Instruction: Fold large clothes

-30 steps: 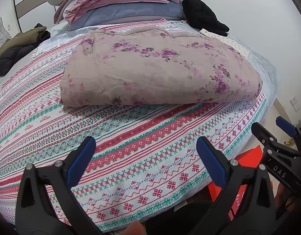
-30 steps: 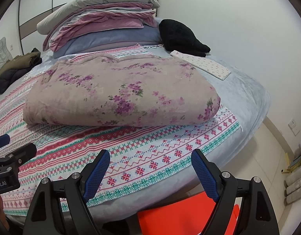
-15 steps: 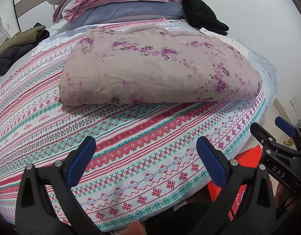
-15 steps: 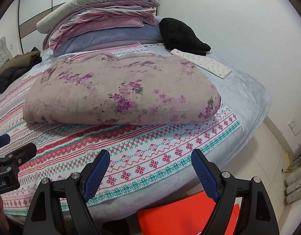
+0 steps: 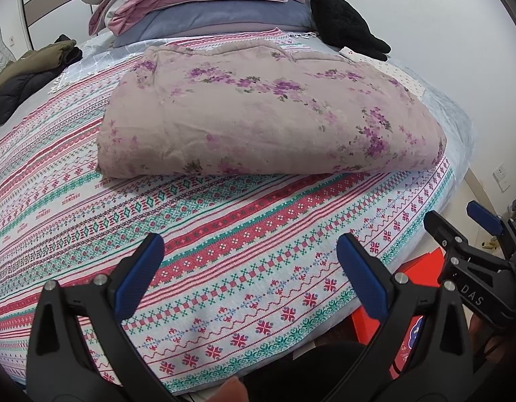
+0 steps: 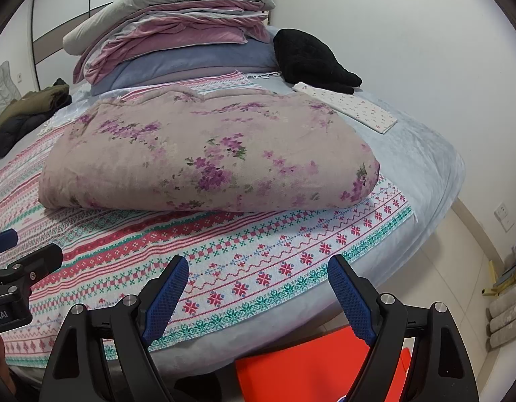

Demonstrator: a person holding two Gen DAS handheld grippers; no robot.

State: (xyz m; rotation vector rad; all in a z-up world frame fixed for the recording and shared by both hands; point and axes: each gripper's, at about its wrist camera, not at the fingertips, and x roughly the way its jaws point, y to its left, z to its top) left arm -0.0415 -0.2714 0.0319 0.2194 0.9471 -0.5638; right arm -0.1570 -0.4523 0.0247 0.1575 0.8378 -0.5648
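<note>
A folded pink floral quilt lies on a striped red, green and white patterned blanket spread over the bed; it also shows in the right wrist view. My left gripper is open and empty, held above the blanket's near edge, short of the quilt. My right gripper is open and empty over the bed's near edge, to the right of the left one. The right gripper also shows at the right edge of the left wrist view.
A stack of folded bedding sits at the head of the bed. A black garment and a small white printed cloth lie at the far right. Dark jackets lie far left. A red box stands on the floor below.
Both grippers have moved slightly forward toward the bed; the quilt looks a little nearer. Both jaws stay open.
</note>
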